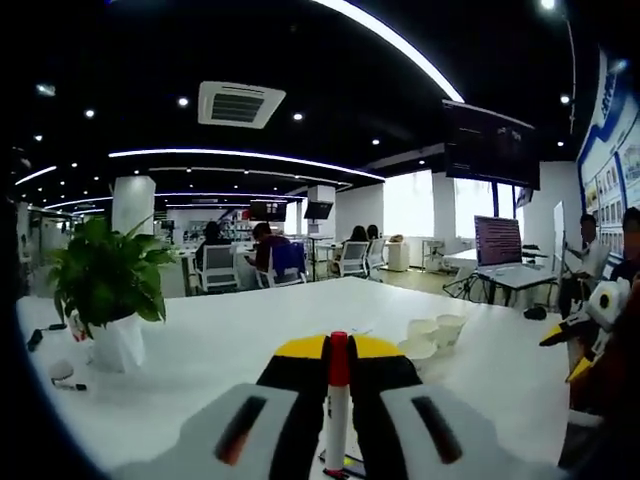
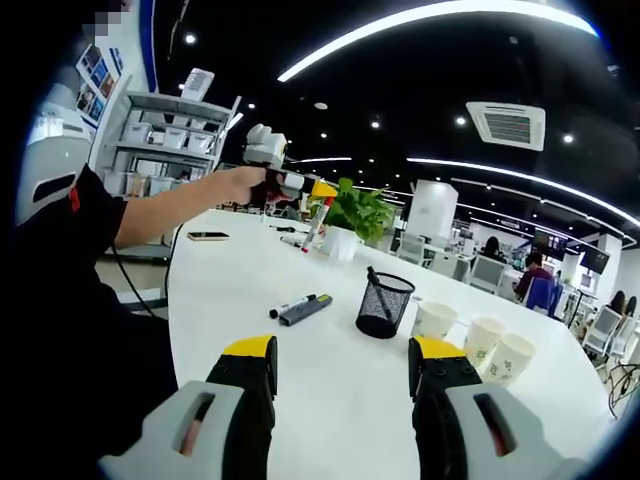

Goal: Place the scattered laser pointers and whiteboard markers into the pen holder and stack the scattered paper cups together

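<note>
My left gripper [image 1: 338,352] is shut on a white whiteboard marker [image 1: 337,420] with a red cap, held up above the white table [image 1: 230,345]. In the right gripper view a hand holds that same left gripper [image 2: 318,195] high at the far left, the marker [image 2: 318,225] hanging from it. My right gripper [image 2: 343,365] is open over the table, nothing between its jaws. Beyond it stand a black mesh pen holder [image 2: 384,303] with one pen in it, two dark markers [image 2: 300,307] lying to its left, and three paper cups [image 2: 483,340] to its right. The cups [image 1: 435,335] also show ahead of the left jaws.
A potted plant [image 1: 105,290] stands on the table, with small dark items [image 1: 62,372] beside it. A phone [image 2: 207,236] lies near the table's far left edge. Shelves [image 2: 150,140] stand behind the person. People sit at desks [image 1: 260,255] in the background.
</note>
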